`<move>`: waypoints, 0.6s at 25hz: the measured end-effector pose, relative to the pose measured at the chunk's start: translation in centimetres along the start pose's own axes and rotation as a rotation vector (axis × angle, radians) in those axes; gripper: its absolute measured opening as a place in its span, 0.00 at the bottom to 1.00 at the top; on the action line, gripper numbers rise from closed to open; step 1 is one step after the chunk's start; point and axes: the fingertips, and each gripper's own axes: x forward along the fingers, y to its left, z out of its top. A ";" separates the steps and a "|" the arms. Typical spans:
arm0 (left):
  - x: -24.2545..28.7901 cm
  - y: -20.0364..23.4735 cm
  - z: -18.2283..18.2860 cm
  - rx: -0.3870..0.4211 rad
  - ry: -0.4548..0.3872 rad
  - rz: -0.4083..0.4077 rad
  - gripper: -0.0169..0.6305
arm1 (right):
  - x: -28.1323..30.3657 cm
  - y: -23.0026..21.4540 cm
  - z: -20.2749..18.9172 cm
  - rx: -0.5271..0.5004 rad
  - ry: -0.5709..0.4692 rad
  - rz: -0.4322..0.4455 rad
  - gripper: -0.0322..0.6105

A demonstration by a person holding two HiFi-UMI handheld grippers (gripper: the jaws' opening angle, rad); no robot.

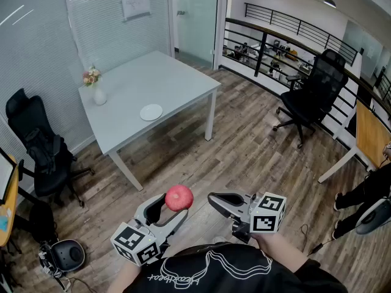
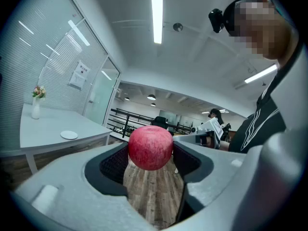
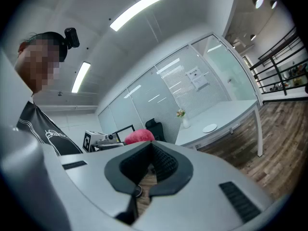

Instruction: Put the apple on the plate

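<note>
Left hand-held gripper (image 1: 169,209): grasping the apple (image 1: 179,198). Both pads press its sides and the jaws stand wide around it. The fruit sits near the jaw tips, clear of the floor, and bulges above them.

Right hand-held gripper (image 1: 215,198): clenched, with nothing between the jaws. It rides just beside your left one, on the apple's right, and has no job in this carry.

The relation that matters is the plate (image 1: 151,112). It lies well apart from your left hand-held gripper, ahead of it and off to the left of the line its jaws point along. It sits flat on the desk (image 1: 183,81), near the edge that faces you. A stretch of wooden floor lies between you and that edge.

The apple is round, so no long axis needs lining up, and the plate is round too. Any approach heading should do.

Your left side is the nearer one to the plate and already carries the fruit. My judgement: walk in, swing the jaws leftward, and come over the near edge of the desk.

Hazard: the vase with flowers (image 1: 98,91) stands beyond the plate to its left, so stay on the near side.
</note>
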 end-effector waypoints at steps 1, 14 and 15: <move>-0.1 0.0 0.1 0.002 -0.001 0.000 0.48 | 0.1 0.1 0.1 -0.001 -0.002 0.000 0.06; -0.5 0.9 0.2 -0.001 -0.010 -0.010 0.48 | 0.7 -0.1 -0.1 -0.013 0.007 -0.026 0.06; -0.1 1.0 0.2 -0.001 -0.010 -0.011 0.48 | 0.5 -0.5 0.0 -0.018 0.003 -0.033 0.06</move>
